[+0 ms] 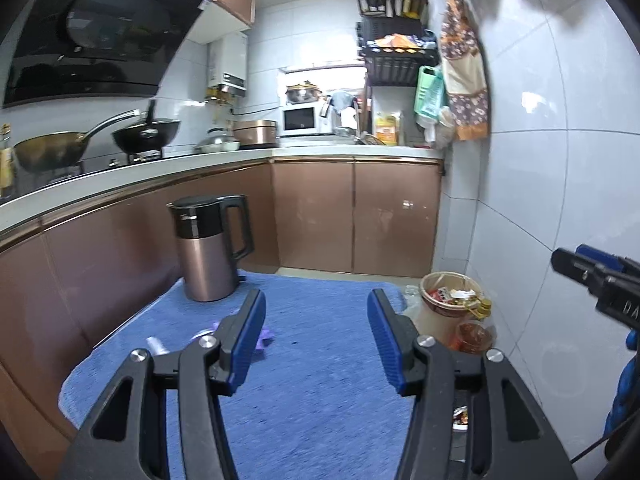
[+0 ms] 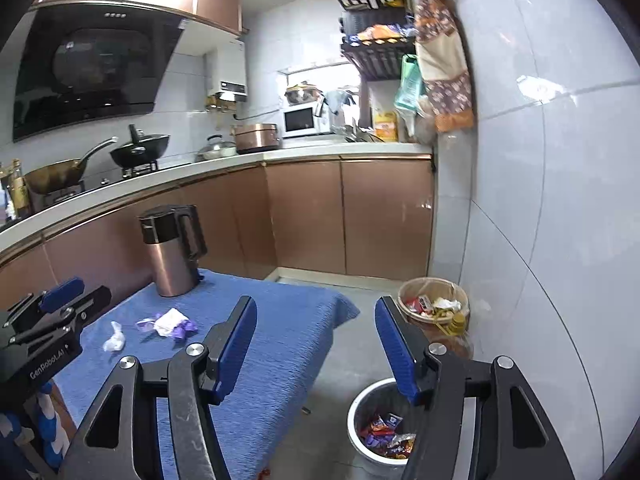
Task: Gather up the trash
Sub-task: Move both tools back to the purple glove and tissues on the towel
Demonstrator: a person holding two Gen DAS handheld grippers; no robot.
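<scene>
Now both grippers hang wide apart and empty: the left gripper [image 1: 316, 300] above the blue surface [image 2: 280, 344], the right gripper [image 2: 316, 308] past its edge. From the right wrist, wrappers [image 2: 168, 325] and a tissue [image 2: 114, 338] lie at ten o'clock on the cloth, near the kettle [image 2: 172, 250]. At five o'clock the bin [image 2: 360, 412] on the floor holds wrappers.

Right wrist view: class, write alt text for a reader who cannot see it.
Open right tongs hover between a blue-clothed table holding crumpled wrappers and a kettle, and a floor bin of snack wrappers. The left tongs show at left.
</scene>
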